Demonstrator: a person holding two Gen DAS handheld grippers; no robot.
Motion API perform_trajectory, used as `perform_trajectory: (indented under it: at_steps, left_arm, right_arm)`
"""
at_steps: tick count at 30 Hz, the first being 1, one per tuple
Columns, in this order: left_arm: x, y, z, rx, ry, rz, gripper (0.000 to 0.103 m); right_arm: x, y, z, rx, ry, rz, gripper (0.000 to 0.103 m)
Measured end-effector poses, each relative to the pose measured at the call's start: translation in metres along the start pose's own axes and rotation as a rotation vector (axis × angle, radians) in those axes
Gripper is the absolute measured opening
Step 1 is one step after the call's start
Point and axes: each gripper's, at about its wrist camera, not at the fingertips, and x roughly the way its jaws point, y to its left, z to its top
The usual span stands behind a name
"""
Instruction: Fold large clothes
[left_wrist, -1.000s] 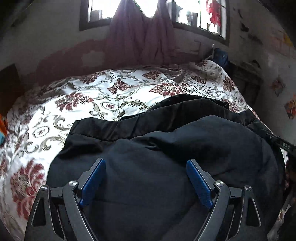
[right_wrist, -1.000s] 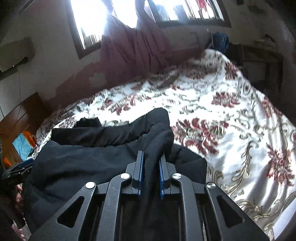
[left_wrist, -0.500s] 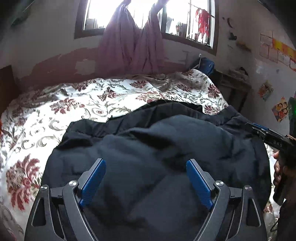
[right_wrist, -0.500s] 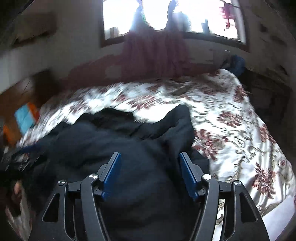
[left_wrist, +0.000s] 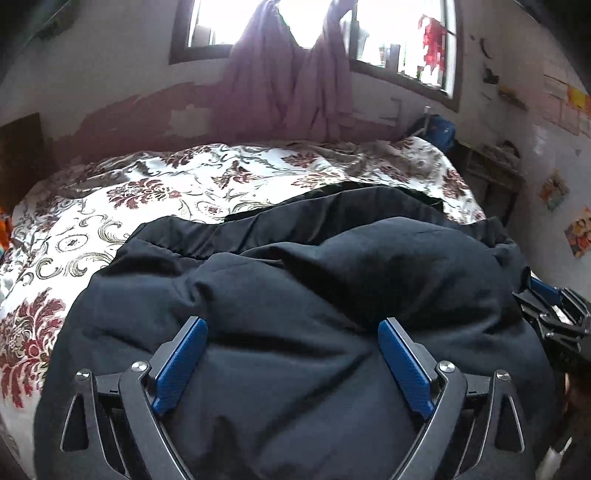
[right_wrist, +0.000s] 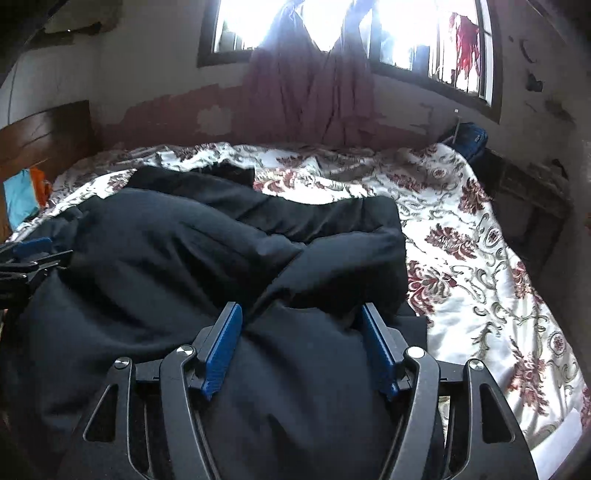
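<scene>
A bed with a white bedspread (left_wrist: 155, 206) patterned in maroon flowers fills the room. Behind it, a dark-framed window (right_wrist: 424, 40) glows with overexposed daylight, mauve curtains (left_wrist: 291, 85) knotted at its centre. The pale wall (left_wrist: 110, 74) shows peeling reddish patches; a brown wooden headboard (right_wrist: 44, 136) stands left.

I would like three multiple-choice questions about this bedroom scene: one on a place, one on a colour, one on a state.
1. Where does the dark garment lie?
A. on the floor
B. on the flowered bedspread
C. on a chair

2. What colour are the pads of the tongs?
A. blue
B. red
C. green

3. How do the right tongs stand?
A. shut on the curtain
B. out of view
C. open above the garment

Answers: B, the bedspread shows around the garment; A, both wrist views show blue pads; C, the jaws have just been opening and stand apart, pressing no fabric.
</scene>
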Motion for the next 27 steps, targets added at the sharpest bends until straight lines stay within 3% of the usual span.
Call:
perform_trajectory:
  at_steps: [4, 10, 21, 27]
  left_arm:
    - [0.022, -0.002, 0.007, -0.004, 0.028, 0.041, 0.101]
    - [0.055, 0.010, 0.012, -0.062, 0.118, 0.003, 0.103]
    - [0.072, 0.007, 0.010, -0.045, 0.114, 0.017, 0.103]
    - [0.061, 0.011, 0.008, -0.059, 0.086, -0.014, 0.103]
  right_arm:
    - [0.021, -0.014, 0.001, 0.080, 0.031, 0.041, 0.069]
    - [0.046, -0.032, -0.006, 0.195, 0.058, 0.116, 0.075]
    - [0.052, -0.035, -0.013, 0.213, 0.046, 0.122, 0.077]
    - [0.013, -0.040, -0.015, 0.229, -0.060, 0.133, 0.078]
